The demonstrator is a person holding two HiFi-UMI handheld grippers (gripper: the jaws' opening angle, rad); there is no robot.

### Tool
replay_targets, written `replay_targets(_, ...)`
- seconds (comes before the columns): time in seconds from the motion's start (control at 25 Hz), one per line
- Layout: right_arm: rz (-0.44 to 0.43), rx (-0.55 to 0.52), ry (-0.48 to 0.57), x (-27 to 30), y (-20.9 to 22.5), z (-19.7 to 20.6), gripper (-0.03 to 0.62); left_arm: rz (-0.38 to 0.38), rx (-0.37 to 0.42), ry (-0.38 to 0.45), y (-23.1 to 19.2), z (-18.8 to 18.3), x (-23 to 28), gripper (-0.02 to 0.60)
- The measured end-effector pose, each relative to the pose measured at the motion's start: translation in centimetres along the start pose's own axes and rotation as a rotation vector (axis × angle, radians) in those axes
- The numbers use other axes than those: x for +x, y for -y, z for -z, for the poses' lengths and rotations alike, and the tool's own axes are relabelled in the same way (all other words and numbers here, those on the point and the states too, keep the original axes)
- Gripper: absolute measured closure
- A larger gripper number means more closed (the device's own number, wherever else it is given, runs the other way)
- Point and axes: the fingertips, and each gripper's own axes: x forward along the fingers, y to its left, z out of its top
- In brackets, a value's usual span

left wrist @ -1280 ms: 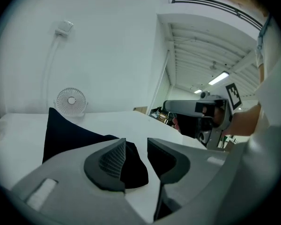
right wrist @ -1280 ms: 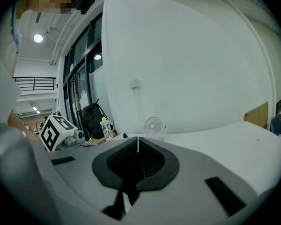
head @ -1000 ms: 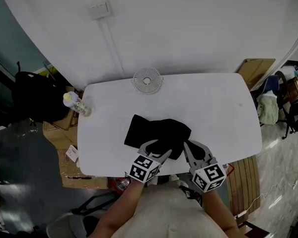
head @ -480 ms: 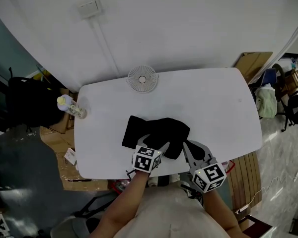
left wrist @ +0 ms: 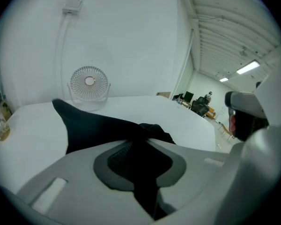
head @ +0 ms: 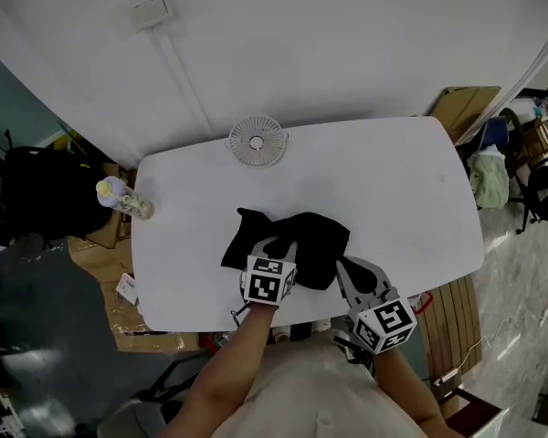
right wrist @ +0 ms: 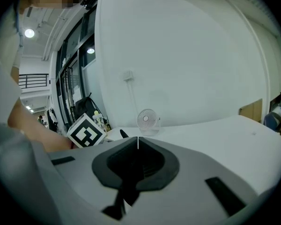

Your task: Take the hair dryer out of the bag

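Note:
A black cloth bag [head: 297,240] lies crumpled on the white table [head: 402,199], near its front edge. No hair dryer shows; the bag hides whatever is in it. My left gripper [head: 279,249] rests on the bag's middle. Its jaws are closing, and a fold of the black bag [left wrist: 93,125] is pinched between them at the left gripper [left wrist: 141,125]. My right gripper [head: 344,267] sits at the bag's near right corner, shut. In the right gripper view, a dark strip of fabric hangs from the right gripper [right wrist: 138,142].
A small white desk fan [head: 256,141] stands at the table's far edge. A bottle [head: 119,197] stands at the far left corner. Cardboard and a dark backpack [head: 36,190] lie on the floor to the left, with chairs and clutter to the right.
My left gripper has pushed forward and down onto the bag, and its jaws have come together on the cloth. The bag's left side has bunched slightly. The right gripper has stayed put.

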Motion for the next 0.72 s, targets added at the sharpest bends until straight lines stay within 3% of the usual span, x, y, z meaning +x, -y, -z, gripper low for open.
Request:
replay_targets(0.04, 0.003, 0.001, -0.003, 0.1, 0.1, 0.1, 0.576, -0.002, -0.006, -0.002, -0.4, -0.2, 0.0, 0.544)
replay_targets(0.08, 0.006, 0.003, -0.007, 0.2, 0.2, 0.2, 0.576, -0.001, -0.013, -0.005, -0.8, -0.3, 0.1, 0.561)
replay_targets(0.36, 0.020, 0.013, -0.019, 0.9, 0.8, 0.5, 0.576, -0.040, -0.091, -0.001, -3.6, -1.1, 0.1, 0.565)
replay_targets(0.72, 0.052, 0.024, -0.067, 1.9, 2.0, 1.6, 0.576, -0.158, -0.316, -0.065, -9.2, 0.2, 0.1, 0.565)
